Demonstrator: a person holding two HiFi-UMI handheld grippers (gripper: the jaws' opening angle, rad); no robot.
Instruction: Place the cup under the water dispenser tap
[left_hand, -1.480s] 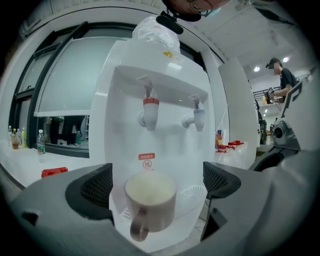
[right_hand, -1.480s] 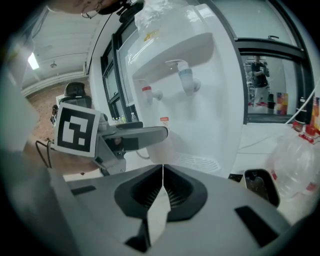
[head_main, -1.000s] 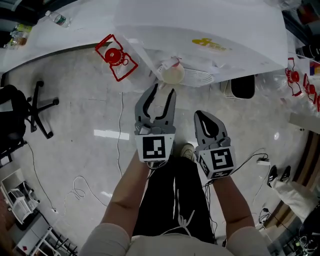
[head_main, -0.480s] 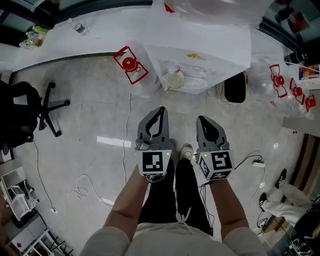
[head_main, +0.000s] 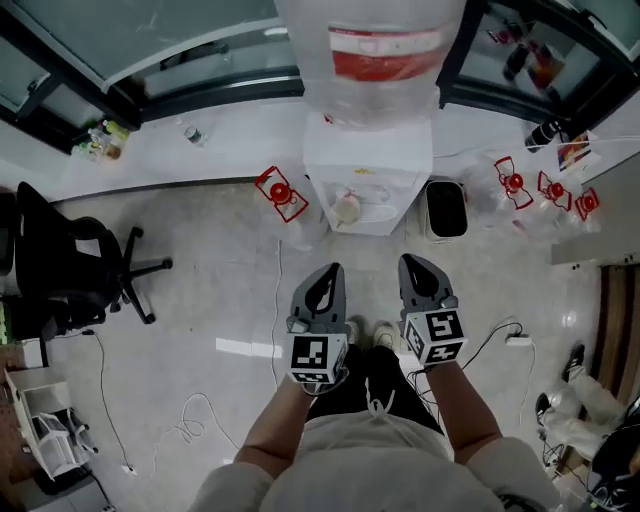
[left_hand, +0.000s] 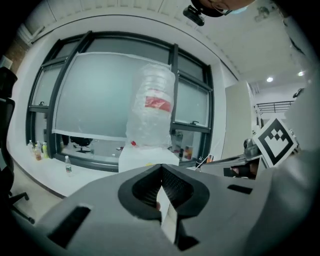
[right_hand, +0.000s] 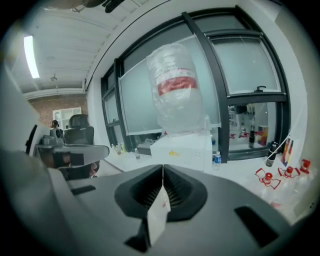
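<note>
The water dispenser (head_main: 368, 165) is a white cabinet with a clear bottle (head_main: 372, 55) bearing a red label on top. It stands against the window ledge ahead of me. A pale round cup (head_main: 346, 208) sits at the dispenser's front, low down. My left gripper (head_main: 331, 272) and right gripper (head_main: 411, 264) are side by side above the floor, well short of the cup, both shut and empty. In the left gripper view the left gripper (left_hand: 161, 168) points at the dispenser (left_hand: 145, 156). The right gripper (right_hand: 162, 168) does the same in its own view, facing the dispenser (right_hand: 182, 147).
A black office chair (head_main: 70, 270) stands at the left. A black bin (head_main: 446, 208) sits right of the dispenser. Red-and-clear items (head_main: 281, 192) lie on both sides of the dispenser. Small bottles (head_main: 195, 133) stand on the white ledge. Cables (head_main: 190, 430) trail across the floor.
Both grippers rose and now sit farther from the cup in the head view. The left jaws went from open to shut. The whole dispenser and its bottle came into sight.
</note>
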